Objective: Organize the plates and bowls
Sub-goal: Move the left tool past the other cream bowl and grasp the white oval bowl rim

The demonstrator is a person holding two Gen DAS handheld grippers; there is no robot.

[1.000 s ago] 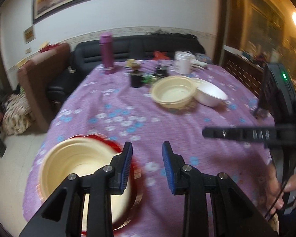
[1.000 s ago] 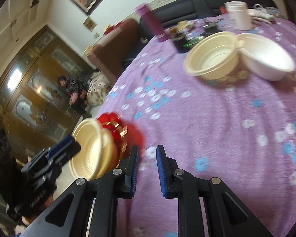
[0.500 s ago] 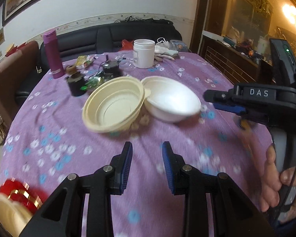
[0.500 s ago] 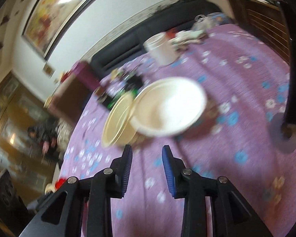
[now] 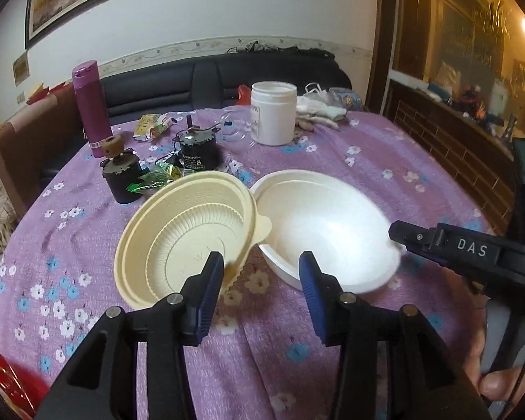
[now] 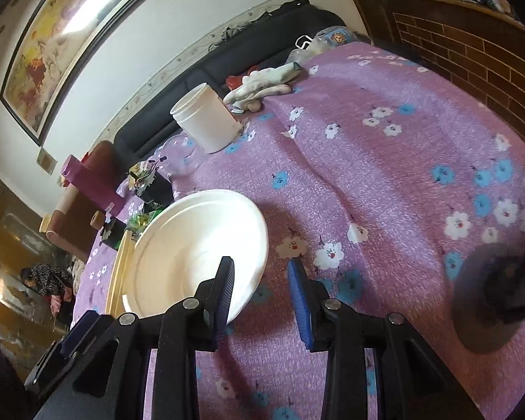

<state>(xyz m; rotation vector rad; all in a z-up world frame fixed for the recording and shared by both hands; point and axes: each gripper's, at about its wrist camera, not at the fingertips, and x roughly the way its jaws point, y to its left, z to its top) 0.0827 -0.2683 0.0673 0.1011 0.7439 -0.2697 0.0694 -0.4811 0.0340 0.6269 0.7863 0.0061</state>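
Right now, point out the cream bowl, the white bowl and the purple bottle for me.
cream bowl [image 5: 178,238], left wrist view, on its ribbed inner floor.
white bowl [image 5: 332,231], left wrist view, on its smooth inside.
purple bottle [image 5: 89,112], left wrist view, on the middle of its upright body.

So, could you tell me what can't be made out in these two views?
- Yellow bowl: near rim hidden behind the left gripper finger in the left view; the white bowl covers most of it in the right view.
- Red plate: cut off at the left view's bottom-left edge.
- Black jar label: too small to read.
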